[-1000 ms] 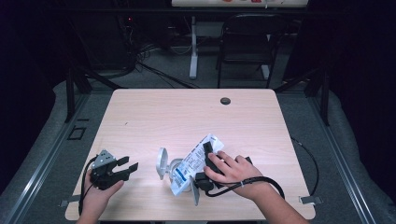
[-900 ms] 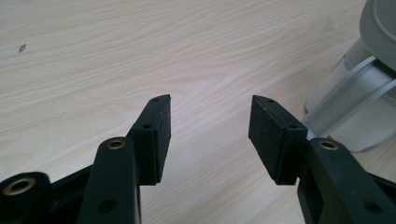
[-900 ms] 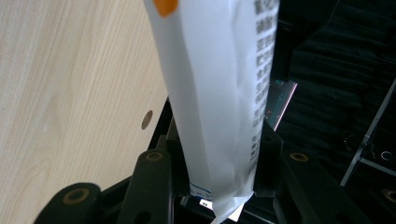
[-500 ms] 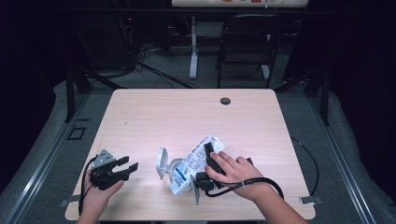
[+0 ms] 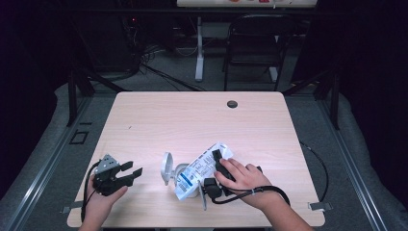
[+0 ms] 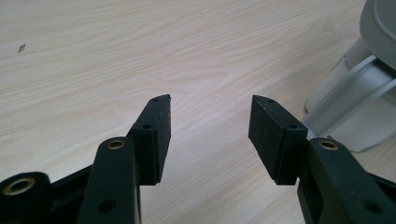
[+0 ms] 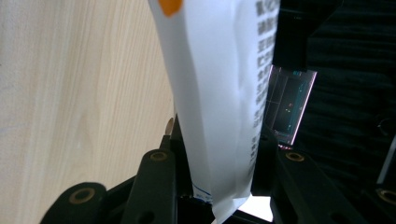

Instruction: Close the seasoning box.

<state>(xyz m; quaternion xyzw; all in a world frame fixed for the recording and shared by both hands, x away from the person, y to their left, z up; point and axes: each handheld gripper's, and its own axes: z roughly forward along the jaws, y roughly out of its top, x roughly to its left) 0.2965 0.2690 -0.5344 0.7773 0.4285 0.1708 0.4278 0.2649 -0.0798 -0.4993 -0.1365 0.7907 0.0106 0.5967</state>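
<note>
A white printed pouch (image 5: 199,169) lies tilted across a small white container (image 5: 179,170) whose round lid (image 5: 167,168) stands flipped open, near the table's front edge. My right gripper (image 5: 213,171) is shut on the pouch from its right side, with a hand over the gripper. In the right gripper view the pouch (image 7: 210,70) stands pinched between both pads of my right gripper (image 7: 217,135). My left gripper (image 5: 134,169) rests at the front left, open and apart from the container. In the left gripper view nothing sits between the jaws of my left gripper (image 6: 210,126), and the container (image 6: 355,102) is at the right edge.
The light wooden table (image 5: 192,120) has a black round grommet (image 5: 232,104) near its far edge. A dark chair (image 5: 255,43) and cables stand on the floor behind. A black cable (image 5: 269,190) loops around the right wrist.
</note>
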